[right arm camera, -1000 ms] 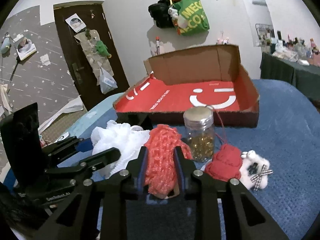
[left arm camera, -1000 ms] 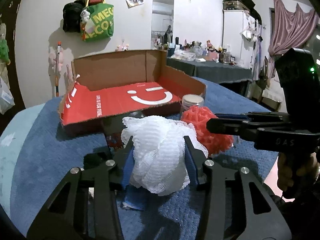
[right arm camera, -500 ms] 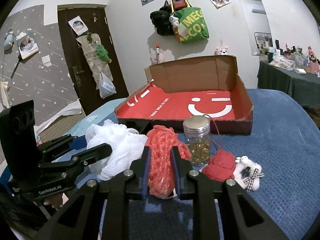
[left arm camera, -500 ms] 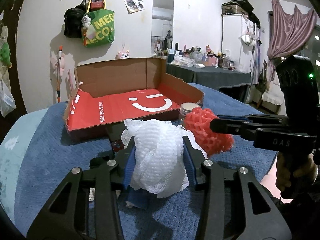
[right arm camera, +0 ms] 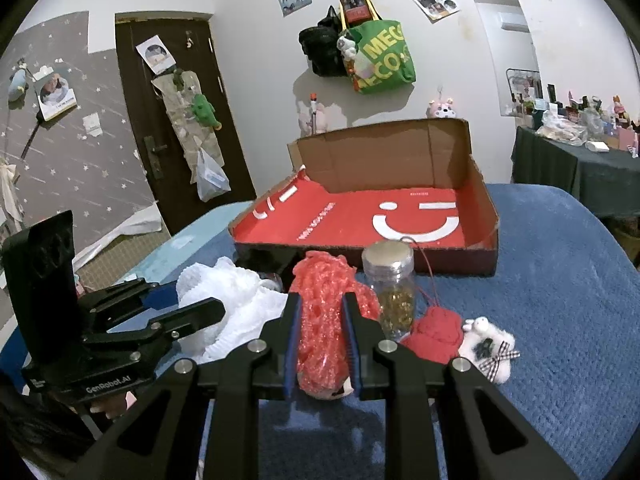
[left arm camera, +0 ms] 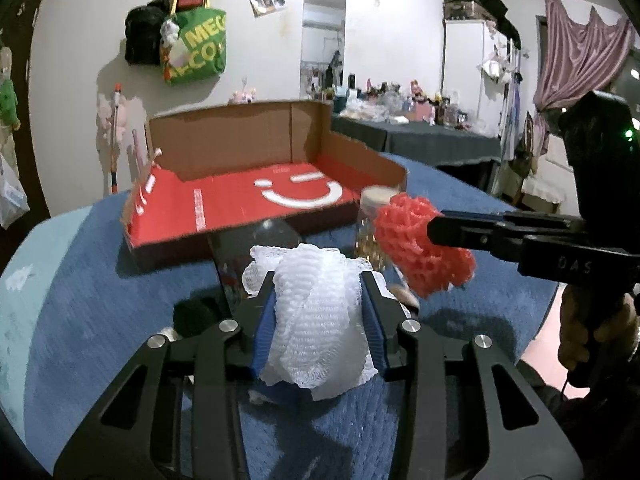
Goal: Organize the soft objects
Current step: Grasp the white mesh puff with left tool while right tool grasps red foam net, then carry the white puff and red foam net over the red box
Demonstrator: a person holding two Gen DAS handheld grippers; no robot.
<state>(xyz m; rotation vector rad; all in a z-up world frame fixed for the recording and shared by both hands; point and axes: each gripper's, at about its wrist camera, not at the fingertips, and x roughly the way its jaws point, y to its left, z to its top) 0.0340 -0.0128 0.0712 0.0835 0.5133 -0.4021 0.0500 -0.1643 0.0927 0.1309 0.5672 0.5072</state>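
Squeezing a bundle of white foam netting [left arm camera: 320, 320] between its blue-padded fingers [left arm camera: 264, 328], the left gripper [left arm camera: 318, 280] is closed down on the soft mesh, which bulges out above and below the jaws in loose, crinkled folds. Just to its right, the right gripper [right arm camera: 320, 300] is clamped tighter on a wad of red foam netting [right arm camera: 320, 320]; that piece has the same open honeycomb weave and is pinched into a narrow upright roll, with the top flaring out past the fingertips. Both bundles hang above the blue quilted cover [right arm camera: 560, 320], side by side and close together, with the red one slightly further forward as seen from the left wrist.

Right behind the red netting stands a small clear glass jar [right arm camera: 392, 296] with a round metal lid and golden bits inside. Beside the jar, on the cover, lies a red knitted pouch [right arm camera: 436, 332] with a thin red cord, touching a fluffy white plush [right arm camera: 488, 344] that wears a checked bow. Further back sits a wide, shallow cardboard box [right arm camera: 380, 168], brown on its raised walls and bright red on its floor, printed with a white smiling curve. Its front edge is low, and the back wall stands upright. A green tote bag [right arm camera: 380, 60] hangs on the white wall behind.
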